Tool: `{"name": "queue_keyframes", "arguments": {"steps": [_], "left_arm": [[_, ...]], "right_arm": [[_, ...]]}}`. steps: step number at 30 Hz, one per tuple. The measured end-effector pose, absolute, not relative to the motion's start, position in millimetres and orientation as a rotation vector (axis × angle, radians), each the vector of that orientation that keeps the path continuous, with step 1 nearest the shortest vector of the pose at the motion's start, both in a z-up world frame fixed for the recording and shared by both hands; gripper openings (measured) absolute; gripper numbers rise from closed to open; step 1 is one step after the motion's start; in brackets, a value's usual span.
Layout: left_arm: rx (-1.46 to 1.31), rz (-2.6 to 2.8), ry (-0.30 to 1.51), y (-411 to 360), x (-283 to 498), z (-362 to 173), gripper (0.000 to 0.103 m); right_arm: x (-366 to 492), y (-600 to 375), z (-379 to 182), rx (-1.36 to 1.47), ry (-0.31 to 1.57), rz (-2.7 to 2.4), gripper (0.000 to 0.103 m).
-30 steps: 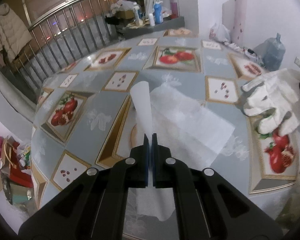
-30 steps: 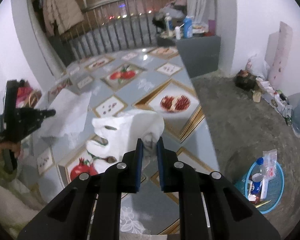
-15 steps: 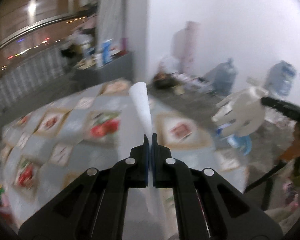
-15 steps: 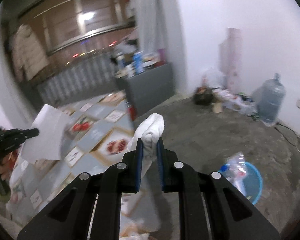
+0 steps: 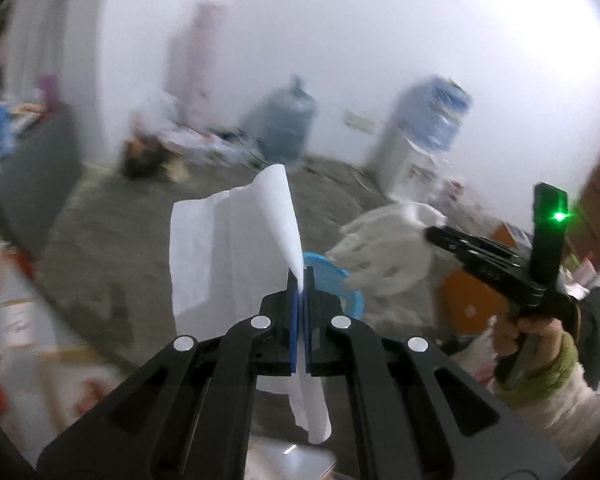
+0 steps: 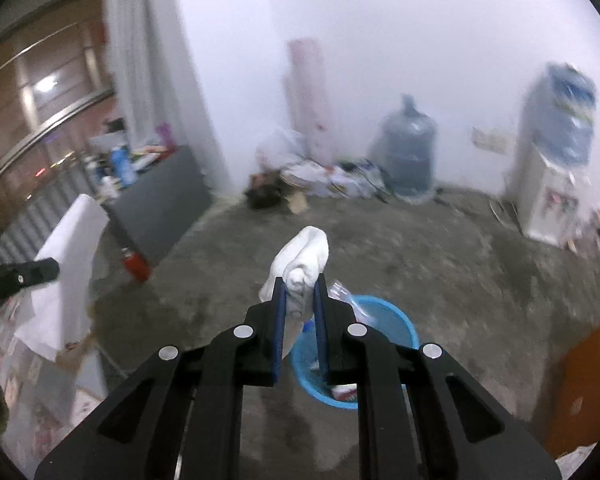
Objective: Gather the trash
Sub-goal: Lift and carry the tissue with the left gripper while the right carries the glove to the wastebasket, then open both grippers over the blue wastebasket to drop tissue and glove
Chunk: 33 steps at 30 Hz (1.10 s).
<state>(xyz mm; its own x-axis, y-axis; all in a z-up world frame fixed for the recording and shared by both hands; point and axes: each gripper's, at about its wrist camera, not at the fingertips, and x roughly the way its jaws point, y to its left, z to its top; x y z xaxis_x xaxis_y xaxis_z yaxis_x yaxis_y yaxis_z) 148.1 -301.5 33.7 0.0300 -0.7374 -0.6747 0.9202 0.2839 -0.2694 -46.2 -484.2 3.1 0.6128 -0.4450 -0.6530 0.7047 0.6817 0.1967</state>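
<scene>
My left gripper (image 5: 301, 276) is shut on a white paper sheet (image 5: 236, 248) that hangs in the air. My right gripper (image 6: 300, 288) is shut on a white glove (image 6: 304, 260) and holds it above a blue trash basket (image 6: 396, 328) on the floor. The basket (image 5: 324, 266) also shows just past the left gripper's tips, partly hidden by the paper. In the left wrist view the right gripper (image 5: 430, 234) holds the glove (image 5: 384, 256) at the right. In the right wrist view the left gripper (image 6: 54, 268) and the paper (image 6: 68, 272) are at the left.
A water dispenser (image 6: 552, 168) and a water jug (image 6: 408, 156) stand by the white wall, with clutter (image 6: 328, 184) on the grey floor between. The patterned table edge (image 6: 40, 380) is at the lower left. An orange box (image 6: 580, 384) is at the right.
Both grippers have swung away from the table toward the floor and the blue basket, carrying the paper and the glove. The table has left the centre of both views.
</scene>
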Motion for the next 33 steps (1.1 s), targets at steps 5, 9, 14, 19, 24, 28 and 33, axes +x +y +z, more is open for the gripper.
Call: {"name": "queue_keyframes", "arguments": {"steps": [5, 9, 14, 19, 24, 28, 33], "left_arm": [[0.372, -1.394, 0.978, -392, 138, -31, 0.001], [0.423, -1.408, 1.086, -441, 133, -84, 0.001], [0.506, -1.402, 1.142, -488, 124, -123, 0.001], [0.550, -1.382, 1.172, -521, 119, -155, 0.023], [0.678, -1.230, 1.110, -537, 119, -172, 0.063], [0.638, -1.189, 1.092, -517, 134, -146, 0.066], [0.558, -1.163, 1.007, -482, 149, -94, 0.068]], "right_arm": [[-49, -537, -45, 0.624, 0.664, -0.716, 0.014], [-47, -573, -84, 0.727, 0.724, -0.735, 0.014], [-38, -604, -128, 0.796, 0.797, -0.755, 0.014], [-23, -631, -174, 0.885, 0.862, -0.725, 0.017], [-18, -653, -229, 0.993, 0.956, -0.761, 0.054], [-28, -647, -224, 1.015, 0.890, -0.778, 0.054], [-31, -629, -182, 0.944, 0.810, -0.793, 0.055]]}}
